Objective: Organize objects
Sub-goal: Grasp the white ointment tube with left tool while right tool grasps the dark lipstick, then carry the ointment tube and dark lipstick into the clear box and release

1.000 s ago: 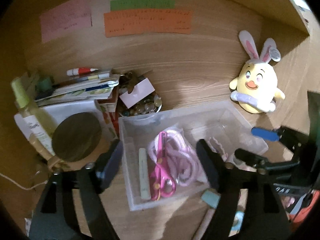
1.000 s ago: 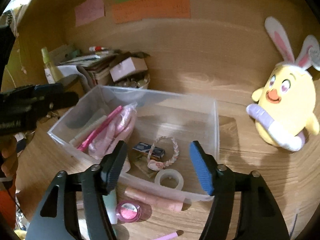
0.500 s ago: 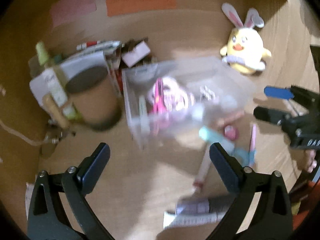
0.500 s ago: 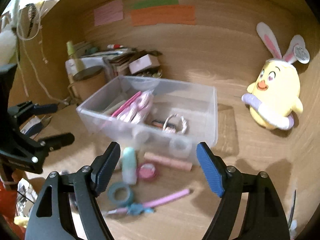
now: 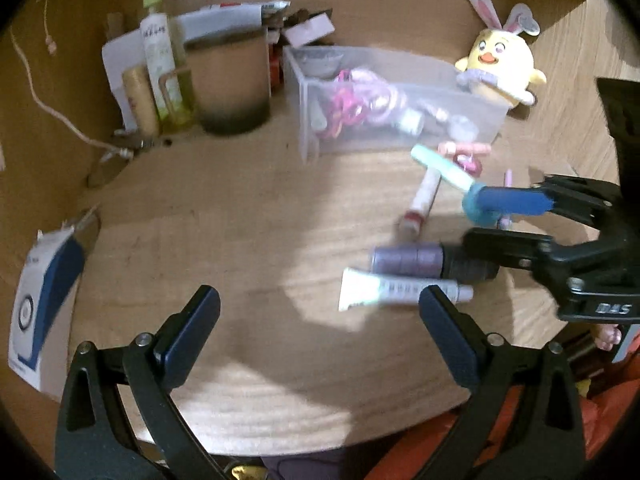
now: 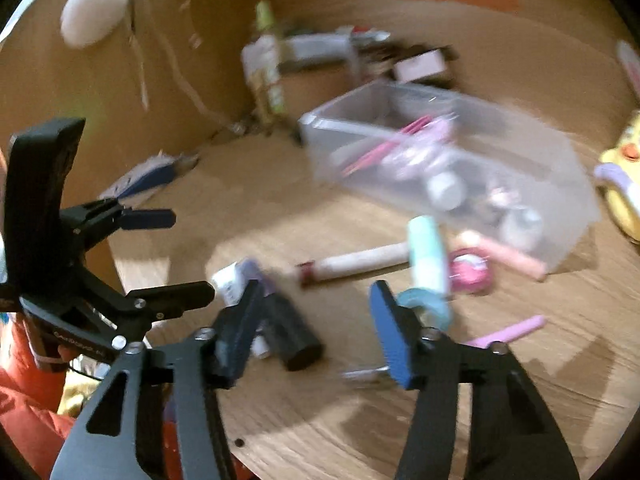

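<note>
1 bin (image 5: 400, 92), 1 plush chick (image 5: 502, 66), 2 bottles (image 5: 160, 60)

Motion blur smears the clear bin's (image 6: 448, 168) contents; the yellow plush (image 6: 624, 184) is cut off at the edge.

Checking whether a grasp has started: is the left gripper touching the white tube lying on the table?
Apart. In the left wrist view the left gripper is open and empty, and bare table shows between its left finger and the white tube; the right fingertip only overlaps the tube's cap end.

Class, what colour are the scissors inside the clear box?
Pink scissors, seen best in the left wrist view.
</note>
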`<state>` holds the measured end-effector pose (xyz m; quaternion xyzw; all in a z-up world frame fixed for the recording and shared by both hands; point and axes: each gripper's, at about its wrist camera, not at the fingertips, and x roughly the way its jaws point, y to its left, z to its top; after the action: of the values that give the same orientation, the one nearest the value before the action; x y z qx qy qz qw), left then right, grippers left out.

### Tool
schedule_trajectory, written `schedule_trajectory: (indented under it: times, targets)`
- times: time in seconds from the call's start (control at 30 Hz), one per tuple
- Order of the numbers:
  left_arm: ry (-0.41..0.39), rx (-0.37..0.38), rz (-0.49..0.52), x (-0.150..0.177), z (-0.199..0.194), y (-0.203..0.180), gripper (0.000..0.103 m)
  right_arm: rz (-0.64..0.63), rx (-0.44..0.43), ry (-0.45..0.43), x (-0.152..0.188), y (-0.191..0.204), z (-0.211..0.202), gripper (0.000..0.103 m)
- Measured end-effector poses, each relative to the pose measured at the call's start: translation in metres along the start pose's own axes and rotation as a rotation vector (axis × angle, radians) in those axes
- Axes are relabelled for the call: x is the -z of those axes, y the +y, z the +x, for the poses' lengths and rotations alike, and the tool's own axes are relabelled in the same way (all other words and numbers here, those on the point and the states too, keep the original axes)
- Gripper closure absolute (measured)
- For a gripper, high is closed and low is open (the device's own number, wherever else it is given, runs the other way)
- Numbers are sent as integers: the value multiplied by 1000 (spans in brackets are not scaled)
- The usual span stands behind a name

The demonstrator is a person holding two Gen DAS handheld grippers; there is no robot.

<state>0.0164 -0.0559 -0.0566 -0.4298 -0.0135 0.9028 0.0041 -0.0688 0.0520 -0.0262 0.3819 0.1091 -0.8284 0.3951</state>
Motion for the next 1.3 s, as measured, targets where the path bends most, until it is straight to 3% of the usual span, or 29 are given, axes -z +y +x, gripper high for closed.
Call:
schedule_trajectory:
  times: [0.07,0.4,0.53,0.73,1.1,1.2,1.23,1.3]
  targets:
    - [15,10,0,5,2,0,2,-10,-19,28,2,5,10,64]
    - [32,76,53,14,9,-20,2,-61,-54,84,4,17,19,64]
    - [29,91,66,12,10,-24,2,-78,-67,88,2,19,21,79]
    - [26,104,96,7,17,-34,1,-107,-58,94,4,19,22,80]
    - [-1,76,122,-2,29,-44,1,-18,1,-27,7,-6,-19,81]
    - [-26,71,111,-1,26,-40,9,14,15,-58,5,-15,-31,81]
    - [-31,70,108,-1,25,-39,17,21,18,-67,5,-17,-35,81]
    - [-28,82,93,-2,23,-35,18,34,26,-90,3,-22,-43,81]
